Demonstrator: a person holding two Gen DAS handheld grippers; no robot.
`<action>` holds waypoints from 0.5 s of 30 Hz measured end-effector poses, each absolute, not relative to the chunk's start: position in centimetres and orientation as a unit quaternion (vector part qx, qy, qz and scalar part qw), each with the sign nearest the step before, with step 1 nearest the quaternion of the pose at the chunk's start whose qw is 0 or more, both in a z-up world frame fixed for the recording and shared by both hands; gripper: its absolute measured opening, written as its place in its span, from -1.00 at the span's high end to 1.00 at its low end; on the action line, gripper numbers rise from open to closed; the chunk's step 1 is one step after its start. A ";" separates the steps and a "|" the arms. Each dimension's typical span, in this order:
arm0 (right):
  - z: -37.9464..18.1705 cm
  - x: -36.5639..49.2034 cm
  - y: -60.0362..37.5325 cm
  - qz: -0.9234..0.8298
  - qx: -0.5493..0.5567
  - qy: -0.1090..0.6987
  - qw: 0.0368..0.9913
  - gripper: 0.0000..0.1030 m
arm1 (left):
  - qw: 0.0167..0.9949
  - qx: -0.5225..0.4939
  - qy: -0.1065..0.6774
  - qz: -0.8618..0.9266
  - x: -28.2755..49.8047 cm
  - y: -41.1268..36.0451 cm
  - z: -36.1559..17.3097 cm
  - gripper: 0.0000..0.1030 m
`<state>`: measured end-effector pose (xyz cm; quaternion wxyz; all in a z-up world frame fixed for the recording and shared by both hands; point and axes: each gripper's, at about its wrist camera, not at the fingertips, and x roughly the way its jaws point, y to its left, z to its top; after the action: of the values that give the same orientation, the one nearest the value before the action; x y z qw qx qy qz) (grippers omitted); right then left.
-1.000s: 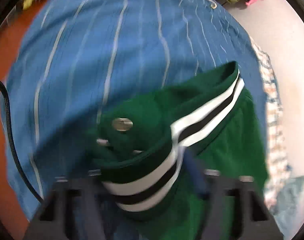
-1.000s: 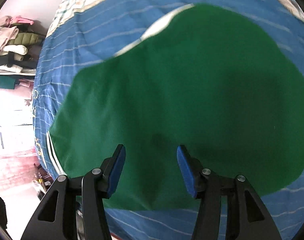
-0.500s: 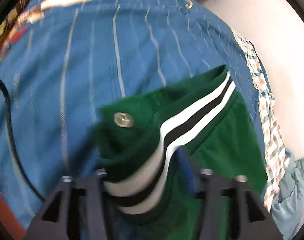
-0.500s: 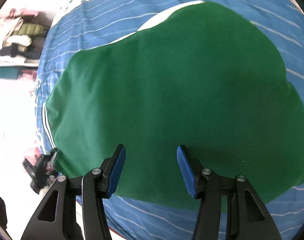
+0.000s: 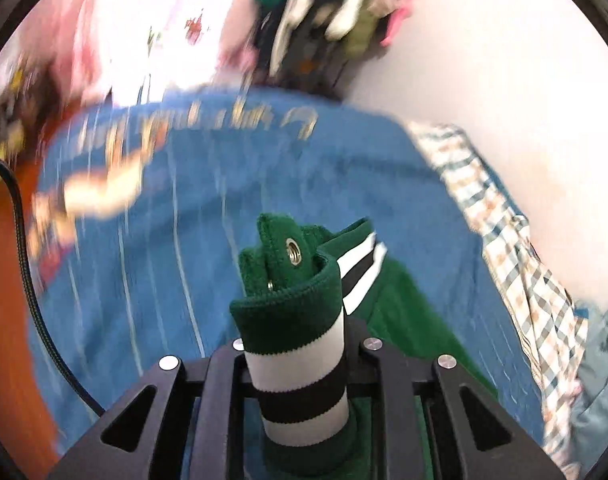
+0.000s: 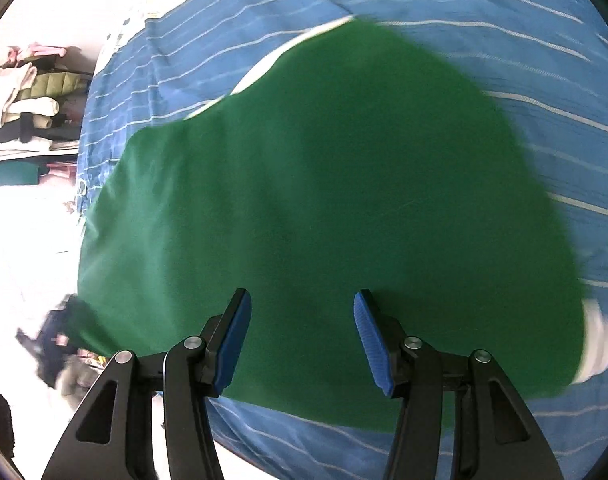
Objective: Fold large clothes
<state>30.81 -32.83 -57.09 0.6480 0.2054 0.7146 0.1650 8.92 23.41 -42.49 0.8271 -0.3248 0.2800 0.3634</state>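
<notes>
The left claw [image 5: 296, 364] is found pressed together on the striped band [image 5: 300, 368] of a green garment [image 5: 399, 320]. The band, ribbed in green, white and black, is bunched upright between the two black fingers. Above the band a green tab with a metal snap [image 5: 292, 246] is seen standing up, and a second, smaller metal fitting is noted just below it. From the pinched edge the garment trails down to the right onto a blue striped bedcover [image 5: 164, 272]. A checked cloth [image 5: 531, 280] is observed along the right edge of the bedcover, against a pale wall. A black cable [image 5: 24, 264] is recorded at the left of the left wrist view. Stacked clothing [image 5: 323, 8] is visible beyond the far end of the bed, heavily blurred.

The right claw [image 6: 300, 340] is found spread, with nothing between its blue pads [image 6: 232, 344]. It is held above the green garment [image 6: 323, 200], which is seen lying broadly over the blue striped bedcover [image 6: 543, 60]. A white trim [image 6: 595, 344] is noted at the garment's right edge and along its far edge. Whether the pads touch the fabric cannot be told. Folded clothes on a shelf [image 6: 20, 100] are recorded at the left.
</notes>
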 end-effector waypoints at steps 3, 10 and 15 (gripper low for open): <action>-56.0 30.0 -33.4 0.138 0.199 0.710 0.662 -0.09 | 0.856 -0.263 0.276 0.350 9.5 24.2 -37.7 0.67; -58.1 26.5 -38.8 0.034 0.225 0.714 0.662 -0.09 | 0.917 -0.134 0.304 0.222 13.9 14.2 -32.5 0.68; -63.1 24.4 -42.2 0.048 0.308 0.725 0.614 -0.09 | 0.929 -0.131 0.342 0.051 16.5 1.4 -33.6 0.71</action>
<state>24.37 -42.17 -63.12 0.6140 0.3082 0.7251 0.0482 16.52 1.41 -33.65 0.9291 -0.1313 0.3419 0.0510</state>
